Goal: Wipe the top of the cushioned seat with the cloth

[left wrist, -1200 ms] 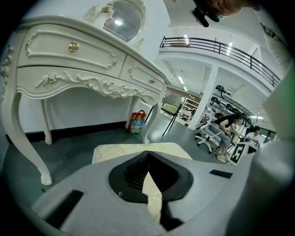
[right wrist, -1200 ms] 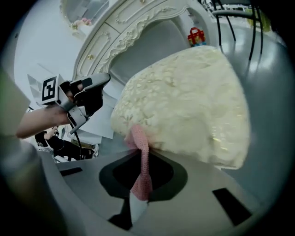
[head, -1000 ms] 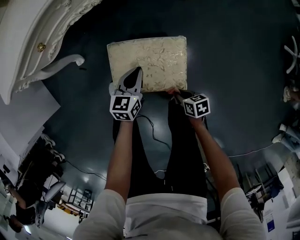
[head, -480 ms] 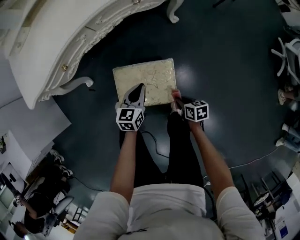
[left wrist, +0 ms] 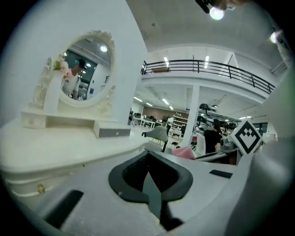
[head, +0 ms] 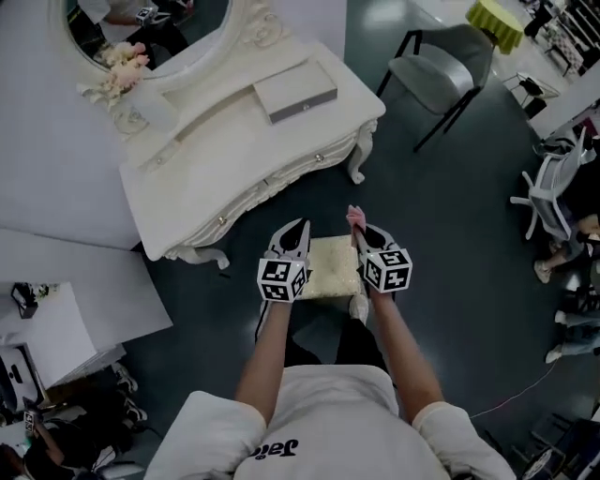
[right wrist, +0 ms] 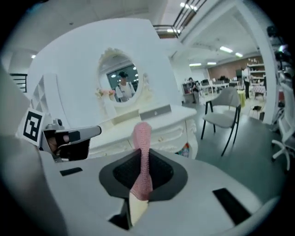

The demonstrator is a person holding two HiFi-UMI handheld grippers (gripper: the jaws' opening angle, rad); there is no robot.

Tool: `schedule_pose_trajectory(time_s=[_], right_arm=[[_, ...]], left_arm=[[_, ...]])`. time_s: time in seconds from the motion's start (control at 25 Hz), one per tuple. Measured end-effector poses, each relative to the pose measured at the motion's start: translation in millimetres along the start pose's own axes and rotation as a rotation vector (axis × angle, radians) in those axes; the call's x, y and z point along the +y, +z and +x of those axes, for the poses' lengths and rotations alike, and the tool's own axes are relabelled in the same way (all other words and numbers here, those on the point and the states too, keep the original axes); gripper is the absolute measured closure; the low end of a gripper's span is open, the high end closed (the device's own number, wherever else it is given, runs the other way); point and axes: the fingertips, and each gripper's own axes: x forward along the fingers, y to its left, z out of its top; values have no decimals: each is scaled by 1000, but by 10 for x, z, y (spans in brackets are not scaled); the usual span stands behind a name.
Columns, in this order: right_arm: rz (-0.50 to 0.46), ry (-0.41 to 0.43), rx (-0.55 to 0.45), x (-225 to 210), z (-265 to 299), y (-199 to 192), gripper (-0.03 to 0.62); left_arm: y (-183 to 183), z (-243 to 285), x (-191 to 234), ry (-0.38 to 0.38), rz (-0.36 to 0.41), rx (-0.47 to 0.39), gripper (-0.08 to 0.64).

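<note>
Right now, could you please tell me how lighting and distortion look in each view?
Head view: sharp and evenly lit, faint sheen on the dark floor. Left gripper view: strong fisheye, black corners, a ceiling lamp flaring at the top. Right gripper view: same fisheye; the pink cloth is evenly lit, without hard shadow.

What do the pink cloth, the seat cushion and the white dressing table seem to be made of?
Pink cloth: knitted or woven textile, matte; a fine mesh-like texture shows.
Seat cushion: cream fabric, probably padded; its surface looks faintly patterned, though small here.
Dressing table: likely painted wood, smooth cream-white with carved trim; a moulded material is also possible.
</note>
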Motion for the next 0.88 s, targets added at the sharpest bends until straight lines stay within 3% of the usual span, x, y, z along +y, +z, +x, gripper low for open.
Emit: schedule_pose_trajectory(time_s=[0.16, 0.32, 0.56, 0.88], right_arm=[[-63, -38, -211, 263, -331, 1161, 561], [-72, -103, -357, 488, -736, 1920, 561], [-129, -118, -450, 858, -965, 2527, 561], [-209, -91, -501, 1227, -949, 2754, 561]], left_arm=[[1056, -122, 29, 23, 41, -129, 548], [1829, -359, -78, 23, 89, -213, 548], [2568, -637, -200, 32, 190, -315, 548], [2821, -782, -230, 28, 222, -379, 548]])
